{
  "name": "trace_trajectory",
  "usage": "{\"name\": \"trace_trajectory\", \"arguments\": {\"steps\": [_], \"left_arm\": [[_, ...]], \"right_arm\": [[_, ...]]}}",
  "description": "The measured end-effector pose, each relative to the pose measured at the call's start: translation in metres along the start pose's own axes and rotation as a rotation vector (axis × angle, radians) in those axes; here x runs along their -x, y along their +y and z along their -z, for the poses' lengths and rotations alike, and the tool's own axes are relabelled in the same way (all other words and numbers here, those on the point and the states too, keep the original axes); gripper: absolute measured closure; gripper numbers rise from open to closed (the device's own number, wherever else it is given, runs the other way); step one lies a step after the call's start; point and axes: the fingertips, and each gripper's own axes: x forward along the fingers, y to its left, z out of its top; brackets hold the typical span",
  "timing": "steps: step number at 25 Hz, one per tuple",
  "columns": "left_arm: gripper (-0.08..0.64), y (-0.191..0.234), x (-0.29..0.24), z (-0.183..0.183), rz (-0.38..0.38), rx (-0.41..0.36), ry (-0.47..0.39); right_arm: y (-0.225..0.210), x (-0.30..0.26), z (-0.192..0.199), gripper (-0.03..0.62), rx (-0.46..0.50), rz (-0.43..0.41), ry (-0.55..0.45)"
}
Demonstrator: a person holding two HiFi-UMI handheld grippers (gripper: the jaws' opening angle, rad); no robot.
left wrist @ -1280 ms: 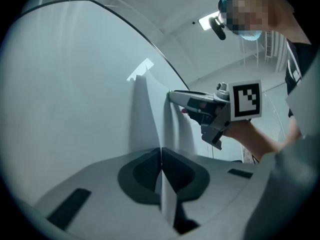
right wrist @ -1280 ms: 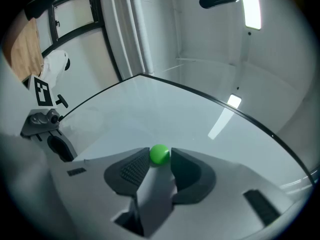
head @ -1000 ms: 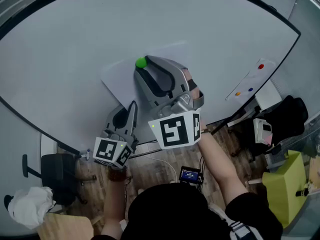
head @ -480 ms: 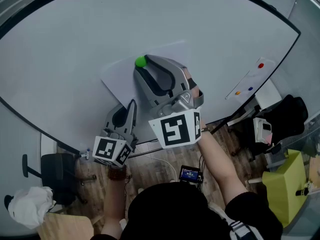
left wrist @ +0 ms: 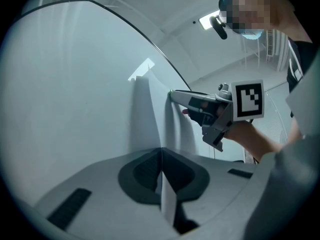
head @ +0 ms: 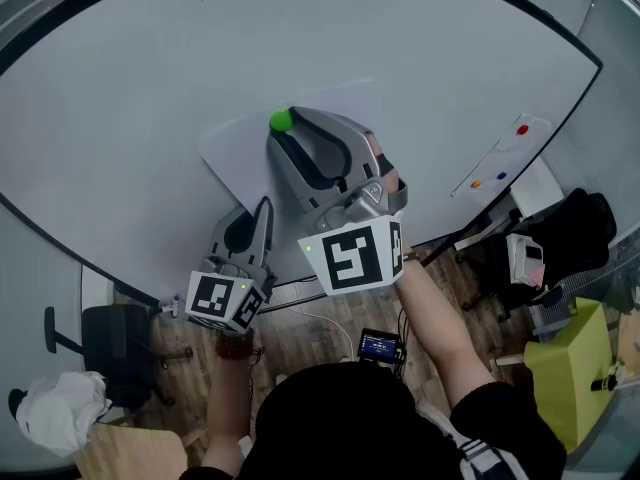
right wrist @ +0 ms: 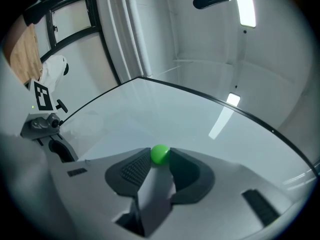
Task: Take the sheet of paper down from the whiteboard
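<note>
The big whiteboard (head: 150,88) fills most of the wall, and the sheet of paper (head: 235,153) is on it, a bit tilted. A small green magnet (head: 282,121) sits near the top edge of the sheet and pins it to the board.

The right gripper (head: 288,126) reaches up to that magnet. Its two jaws stand one on each side of the green ball and squeeze it between their tips (you can see this best in the right gripper view, where the magnet (right wrist: 160,154) fills the gap at the front of the jaws).

The left gripper (head: 262,208) is lower down, at the bottom left part of the sheet. Its jaws are clenched together with the thin paper (left wrist: 167,204) pinched between them. Near that gripper the sheet bends a little off the board.

A person's hand (head: 395,183) holds the right gripper from below, just above its cube with the black and white squares (head: 352,258).
</note>
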Motion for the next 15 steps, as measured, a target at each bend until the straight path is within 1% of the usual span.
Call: {"name": "trace_trajectory", "arguments": {"steps": [15], "left_arm": [[0.551, 0.0015, 0.0027, -0.0008, -0.015, 0.010, -0.010]], "right_arm": [[-0.0008, 0.0008, 0.0021, 0.477, -0.013, -0.001, -0.026]]}}
